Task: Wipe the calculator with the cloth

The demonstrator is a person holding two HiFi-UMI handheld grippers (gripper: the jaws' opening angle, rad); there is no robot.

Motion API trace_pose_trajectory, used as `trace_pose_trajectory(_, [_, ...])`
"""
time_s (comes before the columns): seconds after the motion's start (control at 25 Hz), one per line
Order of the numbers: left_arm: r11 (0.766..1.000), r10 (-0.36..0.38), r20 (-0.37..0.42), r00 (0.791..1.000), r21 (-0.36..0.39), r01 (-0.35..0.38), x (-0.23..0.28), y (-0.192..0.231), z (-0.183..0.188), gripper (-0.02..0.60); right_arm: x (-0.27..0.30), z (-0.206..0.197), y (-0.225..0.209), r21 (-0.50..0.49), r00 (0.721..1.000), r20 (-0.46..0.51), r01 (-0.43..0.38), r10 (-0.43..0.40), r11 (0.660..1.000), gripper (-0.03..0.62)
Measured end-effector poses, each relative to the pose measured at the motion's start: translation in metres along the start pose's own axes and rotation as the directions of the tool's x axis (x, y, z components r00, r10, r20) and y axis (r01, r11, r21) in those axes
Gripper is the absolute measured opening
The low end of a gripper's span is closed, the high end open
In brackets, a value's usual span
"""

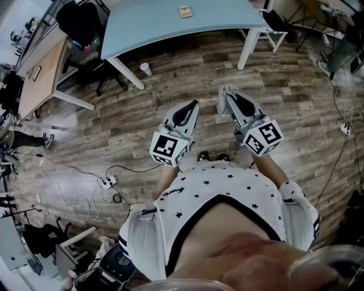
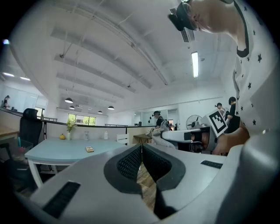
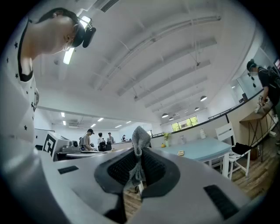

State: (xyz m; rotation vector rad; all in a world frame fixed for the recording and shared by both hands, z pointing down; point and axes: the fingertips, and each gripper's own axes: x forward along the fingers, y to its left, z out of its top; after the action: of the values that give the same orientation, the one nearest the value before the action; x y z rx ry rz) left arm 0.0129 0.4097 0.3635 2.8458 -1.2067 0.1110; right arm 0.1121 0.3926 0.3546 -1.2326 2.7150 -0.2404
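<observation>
Right tool (image 3: 139,162) clamps limp cloth (image 3: 139,134); left tool (image 2: 141,152) closed, empty. Calculator (image 1: 185,11) on table (image 1: 148,25), well away from both tools: likely light, slippery; brace its edge.

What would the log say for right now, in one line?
wiping: not started | right gripper: shut on cloth | left gripper: shut, empty | calculator: on table, untouched

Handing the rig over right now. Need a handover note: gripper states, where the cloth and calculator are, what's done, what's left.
Left gripper: jaws together, nothing between them.
Right gripper: shut on the grey cloth, which sticks up past the jaw tips.
Calculator: on the light blue table, across the wood floor from both grippers.
Done: cloth is in hand.
Left: step up to the table and wipe the calculator.
</observation>
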Motion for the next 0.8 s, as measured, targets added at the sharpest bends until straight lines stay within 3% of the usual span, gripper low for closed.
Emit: trace_pose_trajectory(0.8, [1.0, 0.015, 0.015, 1.0, -0.018, -0.015, -0.011, 0.021, 0.001, 0.031, 0.015, -0.006, 0.008, 0.031, 1.0, -0.017, 0.009, -0.008, 0.999, 0.035])
